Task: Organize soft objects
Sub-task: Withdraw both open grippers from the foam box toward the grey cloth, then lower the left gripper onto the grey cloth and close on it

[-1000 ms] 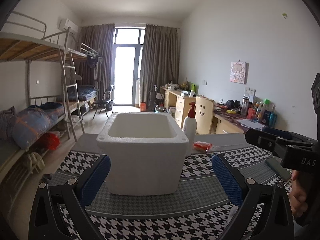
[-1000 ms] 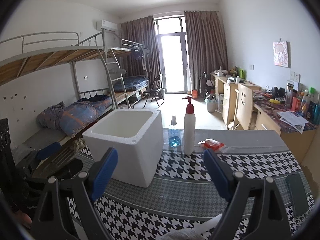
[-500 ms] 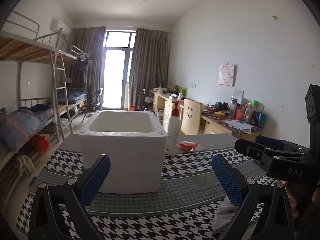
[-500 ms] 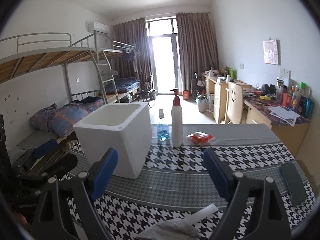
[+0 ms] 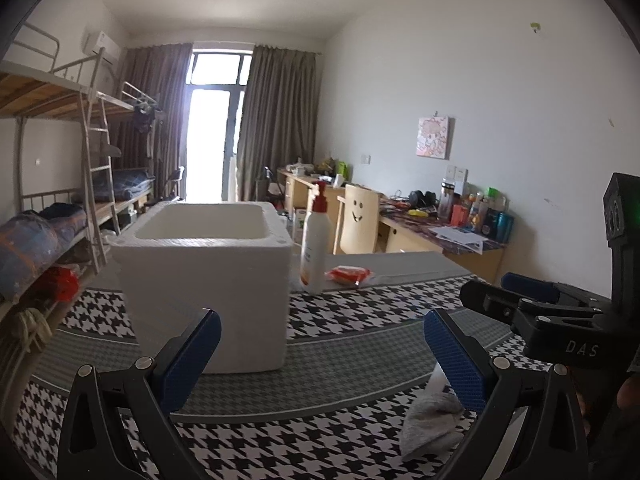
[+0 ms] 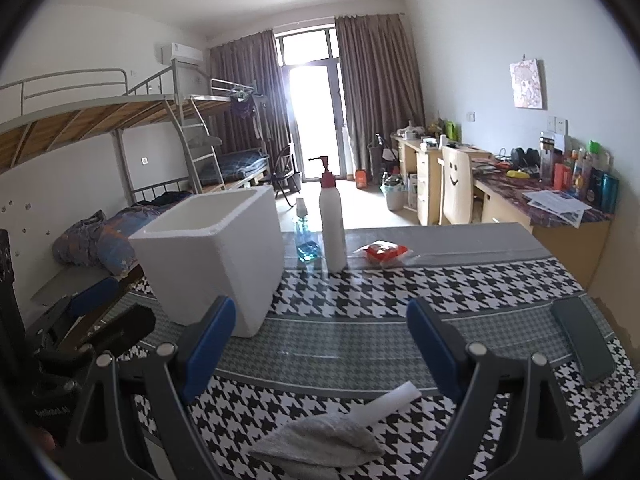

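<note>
Student dorm rm: metal bunk beds (image 6: 120,128) at 9 o'clock, desks (image 6: 552,208) w/ bottles at 3, balcony door (image 6: 312,120) at 12.

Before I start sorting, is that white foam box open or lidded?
Open: the white foam box has no lid, and its rim and inner walls show in both views.

The houndstooth-clothed table (image 6: 400,300) carries a foam box (image 6: 212,256), pump bottle (image 6: 332,224), grey cloth (image 6: 320,440) and phone (image 6: 582,344).

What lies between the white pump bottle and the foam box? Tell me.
A small clear bottle of blue liquid stands between the pump bottle and the foam box; the right wrist view shows it.
</note>
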`<move>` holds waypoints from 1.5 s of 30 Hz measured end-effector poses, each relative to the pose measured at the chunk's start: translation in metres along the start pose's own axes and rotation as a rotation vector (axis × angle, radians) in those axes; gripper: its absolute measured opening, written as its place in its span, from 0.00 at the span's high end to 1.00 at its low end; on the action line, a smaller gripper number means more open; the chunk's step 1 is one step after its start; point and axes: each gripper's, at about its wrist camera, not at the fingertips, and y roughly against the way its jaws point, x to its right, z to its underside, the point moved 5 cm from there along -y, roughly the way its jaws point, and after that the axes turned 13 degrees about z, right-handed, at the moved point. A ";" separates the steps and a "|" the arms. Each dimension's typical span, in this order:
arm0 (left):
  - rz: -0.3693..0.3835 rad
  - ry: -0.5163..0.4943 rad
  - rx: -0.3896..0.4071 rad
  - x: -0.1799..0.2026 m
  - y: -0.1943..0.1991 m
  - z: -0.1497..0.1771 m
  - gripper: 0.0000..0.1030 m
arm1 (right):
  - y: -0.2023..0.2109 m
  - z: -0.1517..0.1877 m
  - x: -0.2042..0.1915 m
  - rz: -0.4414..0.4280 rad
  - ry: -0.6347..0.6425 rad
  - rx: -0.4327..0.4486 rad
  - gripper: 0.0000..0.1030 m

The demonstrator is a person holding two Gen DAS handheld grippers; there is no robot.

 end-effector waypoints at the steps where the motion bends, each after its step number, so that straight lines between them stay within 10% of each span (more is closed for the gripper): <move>1: 0.004 -0.003 -0.005 0.002 -0.001 0.001 0.01 | 0.001 0.001 0.001 0.012 0.005 0.005 0.13; 45: 0.209 -0.051 -0.300 0.054 -0.064 0.064 0.01 | -0.015 0.056 0.066 0.183 -0.103 -0.153 0.13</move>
